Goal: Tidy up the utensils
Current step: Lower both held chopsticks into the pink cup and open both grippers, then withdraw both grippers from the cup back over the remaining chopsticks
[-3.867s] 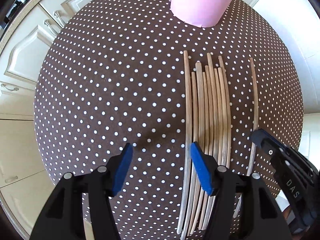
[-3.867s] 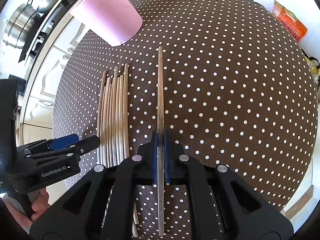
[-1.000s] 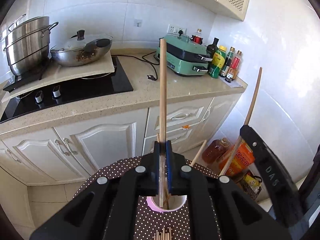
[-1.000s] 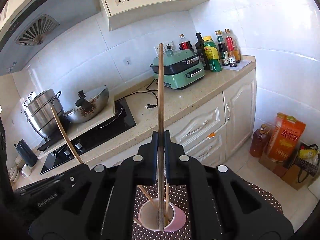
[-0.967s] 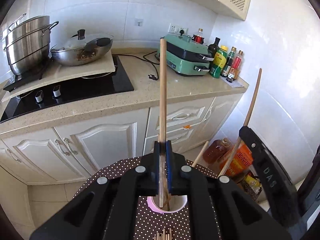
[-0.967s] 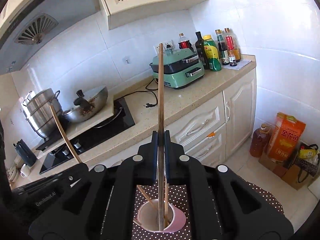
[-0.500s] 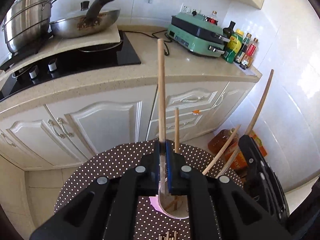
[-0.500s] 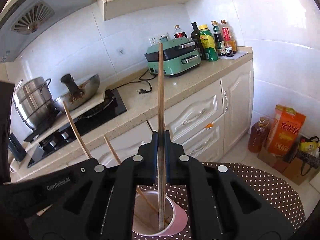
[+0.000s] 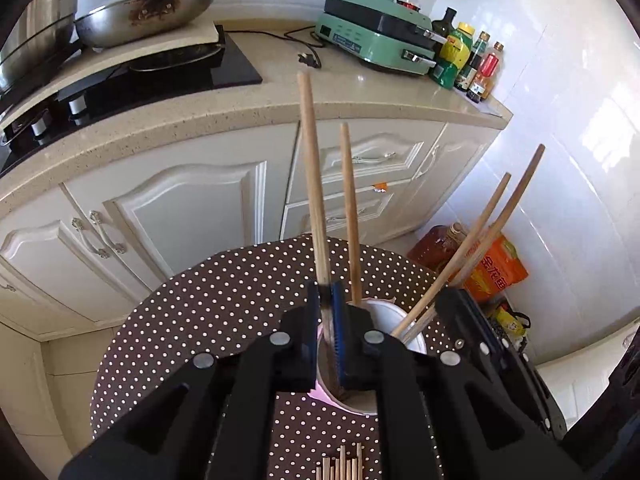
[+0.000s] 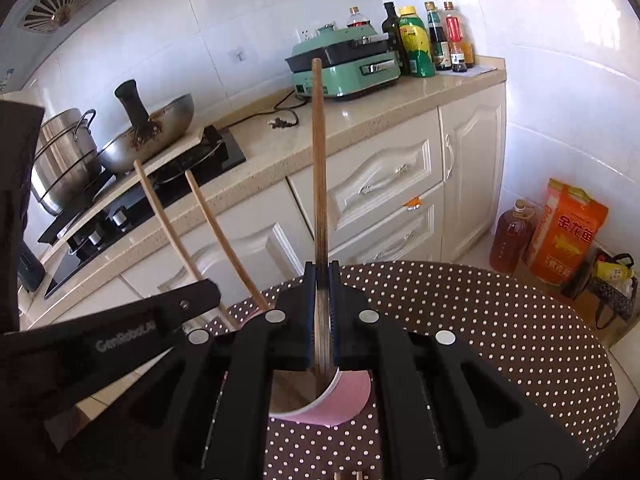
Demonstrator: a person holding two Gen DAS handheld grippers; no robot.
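Observation:
My left gripper (image 9: 329, 300) is shut on a wooden chopstick (image 9: 312, 168) that stands nearly upright, its lower end down inside the pink cup (image 9: 360, 404). Another chopstick (image 9: 349, 208) stands loose in the cup. To the right, my right gripper (image 9: 472, 332) hangs close beside the cup with two leaning sticks (image 9: 480, 240). In the right wrist view, my right gripper (image 10: 322, 280) is shut on its own chopstick (image 10: 319, 160), whose lower end dips into the pink cup (image 10: 348, 400). The left gripper (image 10: 120, 340) is just to the left.
The cup stands on a round table with a brown dotted cloth (image 9: 200, 320). Several more chopsticks (image 9: 340, 464) lie on it nearer to me. Behind are white cabinets (image 9: 180, 208), a counter and a hob. An oil bottle (image 10: 512, 236) and an orange bag (image 10: 568, 236) stand on the floor.
Both grippers have come down toward the cup with their chopsticks held fast. The cup and table now fill more of both views, and the sticks' lower ends reach deeper into the cup.

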